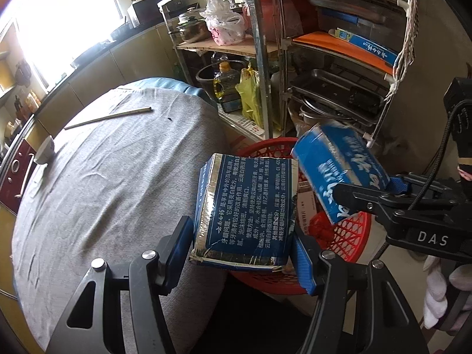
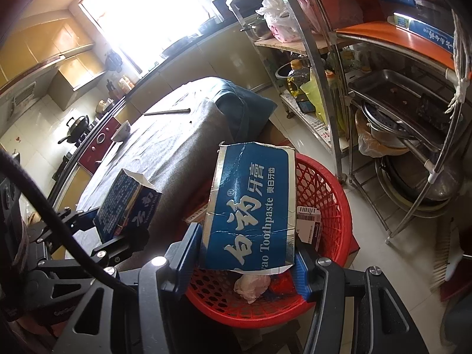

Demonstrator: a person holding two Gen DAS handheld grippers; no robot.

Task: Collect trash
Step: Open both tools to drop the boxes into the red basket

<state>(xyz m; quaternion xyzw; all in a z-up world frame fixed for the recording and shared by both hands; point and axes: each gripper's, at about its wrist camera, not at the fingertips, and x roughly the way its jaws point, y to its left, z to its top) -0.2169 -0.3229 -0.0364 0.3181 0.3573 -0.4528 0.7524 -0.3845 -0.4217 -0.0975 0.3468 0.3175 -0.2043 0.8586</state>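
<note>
Right claw (image 2: 246,258) pinching torn toothpaste box (image 2: 250,203) directly above red basket (image 2: 327,188); left claw (image 1: 242,250) gripping second box (image 1: 244,206) at basket rim. Advice: releasing only once centred over opening.

Window (image 1: 67,20) ahead-left of the hand-held gripper blown out, hard backlight glare. Heavy fisheye bending, dark vignetted corners. Box (image 1: 339,168) motion-blurred in left view.

My left tool (image 1: 242,253) holds one toothpaste box (image 1: 244,209) at the counter's (image 1: 112,183) near right edge; my right tool (image 2: 244,253) holds another (image 2: 250,203) over the basket (image 2: 327,188) (wrappers lie inside). Chopsticks (image 1: 107,117) lie far, shelves (image 1: 265,59) beyond.
</note>
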